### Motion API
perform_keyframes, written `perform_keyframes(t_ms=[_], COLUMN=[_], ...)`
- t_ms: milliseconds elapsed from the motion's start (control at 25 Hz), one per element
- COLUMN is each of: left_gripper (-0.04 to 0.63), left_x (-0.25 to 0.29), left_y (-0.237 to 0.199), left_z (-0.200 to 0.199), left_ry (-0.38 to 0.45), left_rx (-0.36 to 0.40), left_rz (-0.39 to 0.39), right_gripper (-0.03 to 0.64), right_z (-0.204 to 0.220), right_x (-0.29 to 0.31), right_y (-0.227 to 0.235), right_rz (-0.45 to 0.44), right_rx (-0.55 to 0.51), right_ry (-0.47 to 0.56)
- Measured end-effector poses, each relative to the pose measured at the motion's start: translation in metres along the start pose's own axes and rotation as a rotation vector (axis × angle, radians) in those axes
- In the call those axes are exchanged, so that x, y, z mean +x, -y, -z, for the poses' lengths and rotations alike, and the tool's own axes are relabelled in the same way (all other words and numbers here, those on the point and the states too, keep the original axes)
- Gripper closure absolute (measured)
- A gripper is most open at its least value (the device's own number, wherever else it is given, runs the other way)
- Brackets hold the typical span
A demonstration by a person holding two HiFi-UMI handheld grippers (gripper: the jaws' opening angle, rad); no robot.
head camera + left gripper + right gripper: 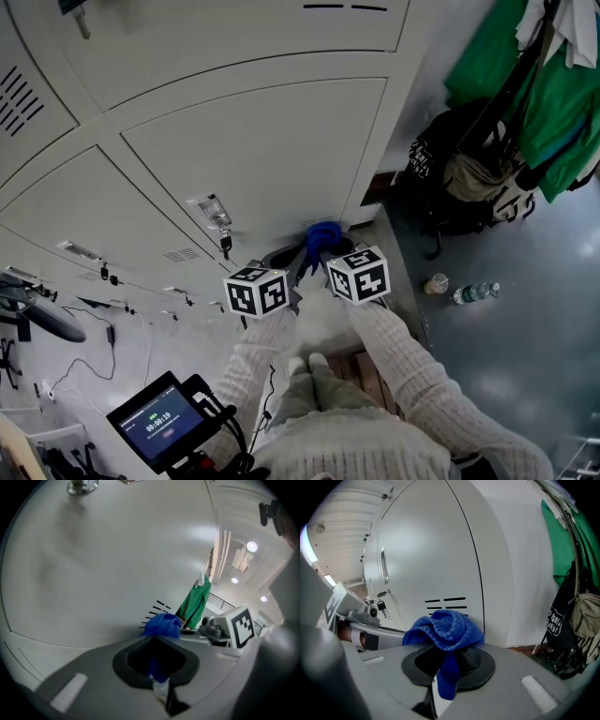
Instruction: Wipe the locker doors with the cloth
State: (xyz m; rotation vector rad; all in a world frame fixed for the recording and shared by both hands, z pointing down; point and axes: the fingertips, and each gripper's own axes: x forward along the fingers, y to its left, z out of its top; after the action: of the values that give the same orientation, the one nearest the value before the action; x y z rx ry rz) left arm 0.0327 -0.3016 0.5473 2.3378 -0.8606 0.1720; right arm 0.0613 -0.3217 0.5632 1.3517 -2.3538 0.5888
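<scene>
A blue cloth (323, 234) is bunched up close to the foot of a pale grey locker door (262, 150). My right gripper (334, 251) is shut on the cloth (445, 627), and a strip of it hangs down between the jaws in the right gripper view. My left gripper (279, 264) comes in from the left to the same bundle. In the left gripper view the cloth (162, 624) lies at the jaw tips with a blue strip caught in the gap, so that gripper (157, 657) looks shut on it too. Vent slots (446, 603) sit just behind the cloth.
A key (224, 242) hangs from the door's lock. Green garments (553, 84) and a black bag (459, 169) hang at the right. A cup (436, 283) and a bottle (476, 292) stand on the floor. A screen with a timer (164, 422) is at lower left.
</scene>
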Motion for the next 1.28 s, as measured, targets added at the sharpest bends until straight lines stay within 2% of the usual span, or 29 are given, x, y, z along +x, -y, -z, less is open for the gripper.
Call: perform_keyframes(t_ms=[320,520,960,1280], left_gripper=[0.589,0.589,0.589,0.589], left_x=[-0.002,-0.018,-0.082,-0.125], left_y=[0.003,0.021,0.083,0.102], left_z=[0.000,-0.009,-0.031,-0.007], left_ry=[-0.011,0.009,0.142,0.223], left_rx=[0.010,0.045,0.177,0.144], left_rz=[0.001,0.055,0.051,0.056], right_gripper=[0.563,0.563,0.563,0.563], right_z=[0.001,-0.013,-0.045,-0.027], right_x=[0.000,-0.016,-0.088,-0.114], right_y=[-0.001,-0.014,-0.072,-0.114], right_rz=[0.002,-0.070,-0.204,-0.361], right_rx=[0.015,0.028,-0.016,-0.009], right_ry=[-0.025,0.063,0.239,0.227])
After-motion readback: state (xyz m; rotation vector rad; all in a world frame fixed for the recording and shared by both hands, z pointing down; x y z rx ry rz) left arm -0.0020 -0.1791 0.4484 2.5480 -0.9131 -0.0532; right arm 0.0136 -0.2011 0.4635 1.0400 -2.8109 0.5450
